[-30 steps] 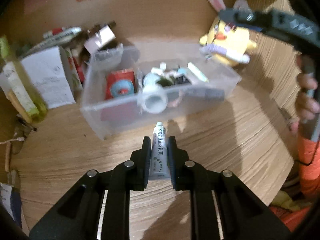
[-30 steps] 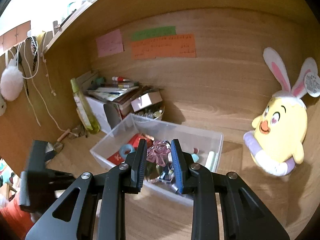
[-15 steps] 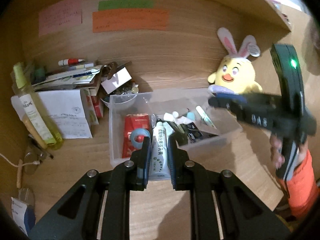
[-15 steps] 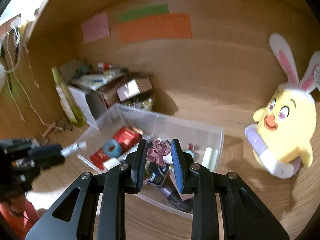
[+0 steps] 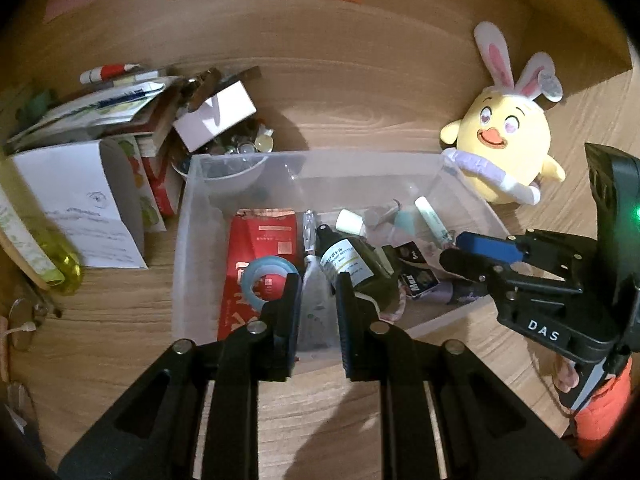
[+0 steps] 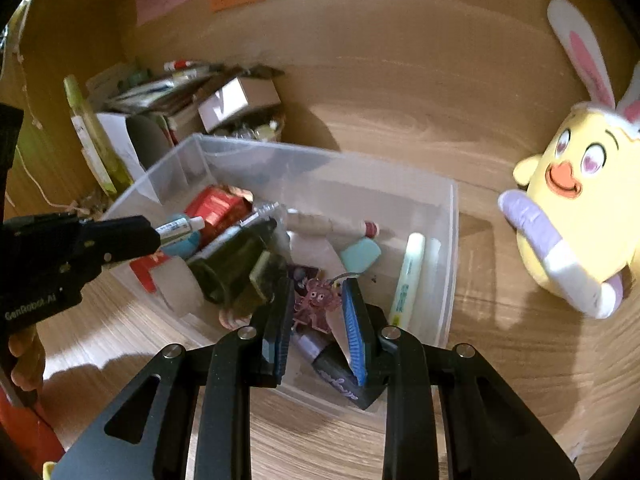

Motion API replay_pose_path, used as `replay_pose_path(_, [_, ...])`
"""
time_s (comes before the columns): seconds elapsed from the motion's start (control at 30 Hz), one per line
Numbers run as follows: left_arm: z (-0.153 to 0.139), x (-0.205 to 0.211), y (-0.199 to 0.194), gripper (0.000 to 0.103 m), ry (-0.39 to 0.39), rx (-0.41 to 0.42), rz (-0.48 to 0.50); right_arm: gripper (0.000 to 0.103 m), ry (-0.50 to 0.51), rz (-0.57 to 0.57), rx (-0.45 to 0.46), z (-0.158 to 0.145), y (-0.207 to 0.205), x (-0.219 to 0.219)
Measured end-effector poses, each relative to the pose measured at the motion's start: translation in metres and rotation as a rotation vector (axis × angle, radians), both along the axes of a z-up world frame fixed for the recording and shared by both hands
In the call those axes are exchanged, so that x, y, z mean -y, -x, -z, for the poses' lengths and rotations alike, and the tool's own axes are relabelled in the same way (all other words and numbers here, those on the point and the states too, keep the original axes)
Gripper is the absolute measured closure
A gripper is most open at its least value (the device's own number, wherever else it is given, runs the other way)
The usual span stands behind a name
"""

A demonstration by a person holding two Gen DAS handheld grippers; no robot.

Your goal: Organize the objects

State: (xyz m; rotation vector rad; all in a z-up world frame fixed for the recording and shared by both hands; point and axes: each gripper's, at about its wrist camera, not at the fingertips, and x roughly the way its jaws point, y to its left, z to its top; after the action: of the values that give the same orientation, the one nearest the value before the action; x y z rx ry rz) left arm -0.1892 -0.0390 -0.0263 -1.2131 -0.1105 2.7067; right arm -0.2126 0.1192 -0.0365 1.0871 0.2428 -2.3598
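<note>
Two grippers hang over the nearly full clear bin (image 5: 192, 216) on the worktop: the left gripper (image 5: 316, 300) clenching a white tube (image 6: 180, 226), the right gripper (image 6: 318, 300) pinching a pink charm (image 6: 318, 298), neither dropped yet.

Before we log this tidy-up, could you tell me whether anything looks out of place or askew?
Yes: behind the clear bin, a small white box sits tilted on a bowl of small bits, beside a slumped stack of papers.
</note>
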Motion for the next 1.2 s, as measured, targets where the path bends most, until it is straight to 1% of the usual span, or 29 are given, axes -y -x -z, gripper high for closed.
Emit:
replay_pose_path(0.07, [0.0,-0.003,0.0,0.085,0.01,-0.004,0.008,0.079,0.007,0.001,0.015,0.001,0.002,-0.001])
replay_pose_path(0.17, [-0.002,-0.006,-0.002,0.085,0.013,-0.013,0.016,0.074,0.034,-0.008,0.04,-0.002,0.003,-0.004])
replay_pose_path(0.37, [-0.011,-0.005,-0.01,0.085,0.003,-0.045,0.007,0.072,0.038,-0.003,-0.004,-0.013,-0.006,-0.008])
replay_pose_path(0.43, [-0.017,-0.004,-0.016,0.082,0.011,-0.071,-0.008,0.072,0.044,-0.004,-0.016,-0.017,-0.01,-0.01])
replay_pose_path(0.47, [-0.019,-0.004,-0.018,0.077,0.014,-0.08,-0.012,0.071,0.048,-0.005,-0.025,-0.021,-0.013,-0.011])
replay_pose_path(0.5, [-0.022,-0.004,-0.022,0.071,0.019,-0.096,-0.02,0.067,0.051,-0.004,-0.036,-0.024,-0.016,-0.012])
replay_pose_path(0.53, [-0.025,-0.004,-0.028,0.068,0.023,-0.118,-0.028,0.065,0.055,-0.002,-0.047,-0.026,-0.018,-0.013])
replay_pose_path(0.6, [-0.03,-0.003,-0.037,0.055,0.023,-0.146,-0.035,0.053,0.072,0.0,-0.072,-0.033,-0.025,-0.017])
replay_pose_path(0.63, [-0.032,-0.003,-0.041,0.051,0.022,-0.159,-0.038,0.05,0.078,0.003,-0.086,-0.035,-0.029,-0.019])
replay_pose_path(0.7, [-0.036,-0.002,-0.048,0.04,0.027,-0.184,-0.047,0.042,0.081,0.014,-0.121,-0.041,-0.038,-0.023])
replay_pose_path(0.73, [-0.038,-0.003,-0.051,0.038,0.03,-0.194,-0.049,0.039,0.081,0.017,-0.132,-0.043,-0.042,-0.024])
replay_pose_path(0.8, [-0.04,-0.003,-0.058,0.027,0.032,-0.21,-0.053,0.025,0.087,0.027,-0.16,-0.047,-0.051,-0.028])
replay_pose_path(0.83, [-0.04,-0.002,-0.063,0.023,0.032,-0.22,-0.059,0.023,0.089,0.032,-0.171,-0.048,-0.054,-0.029])
replay_pose_path(0.87, [-0.04,-0.002,-0.066,0.016,0.033,-0.229,-0.066,0.019,0.089,0.037,-0.186,-0.049,-0.058,-0.031])
replay_pose_path(0.9, [-0.039,-0.002,-0.069,0.011,0.035,-0.235,-0.071,0.017,0.088,0.042,-0.197,-0.05,-0.062,-0.032])
replay_pose_path(1.03, [-0.034,-0.002,-0.08,0.008,0.057,-0.256,-0.09,0.009,0.079,0.053,-0.222,-0.05,-0.076,-0.037])
replay_pose_path(1.1, [-0.031,-0.002,-0.085,0.006,0.063,-0.258,-0.095,0.003,0.074,0.059,-0.238,-0.048,-0.083,-0.039])
replay_pose_path(1.2, [-0.025,-0.002,-0.09,0.006,0.057,-0.253,-0.1,0.0,0.078,0.067,-0.249,-0.044,-0.091,-0.042])
